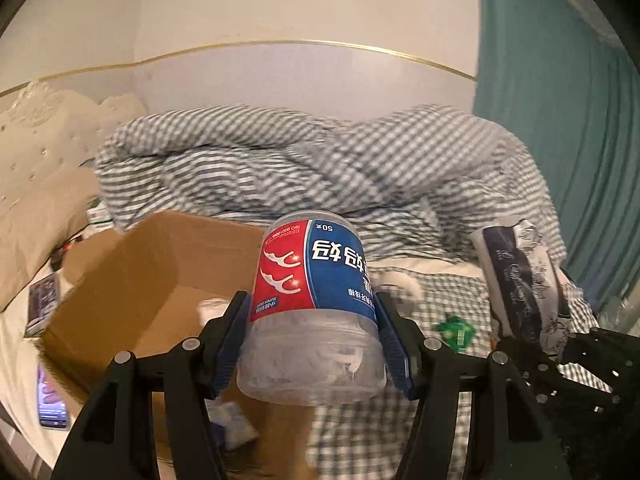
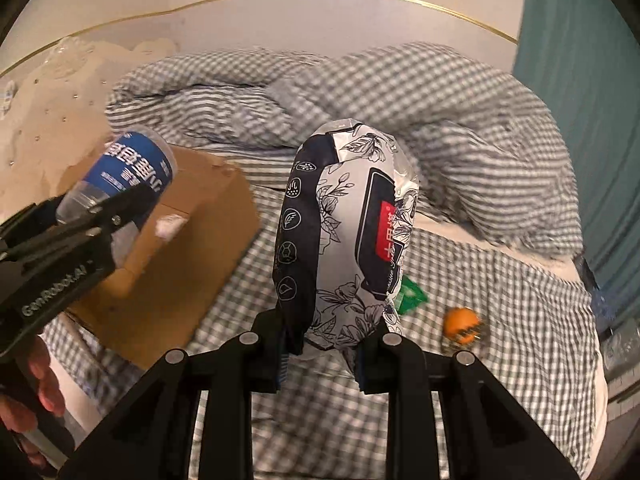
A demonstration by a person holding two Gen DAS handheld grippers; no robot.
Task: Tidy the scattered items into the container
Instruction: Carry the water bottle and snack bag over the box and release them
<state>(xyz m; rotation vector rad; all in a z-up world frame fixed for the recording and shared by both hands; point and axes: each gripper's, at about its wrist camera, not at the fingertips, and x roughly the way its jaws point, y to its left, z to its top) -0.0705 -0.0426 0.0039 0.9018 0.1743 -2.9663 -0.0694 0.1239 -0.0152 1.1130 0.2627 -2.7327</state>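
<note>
My left gripper is shut on a clear plastic floss-pick jar with a red and blue label, held upside down above the near right corner of the open cardboard box. The jar also shows in the right wrist view, over the box. My right gripper is shut on a black and white floral tissue pack, held upright above the checked bedsheet. The pack shows at the right in the left wrist view.
A green packet and an orange object lie on the checked sheet to the right. A rumpled checked duvet lies behind the box. A phone and a booklet lie left of the box.
</note>
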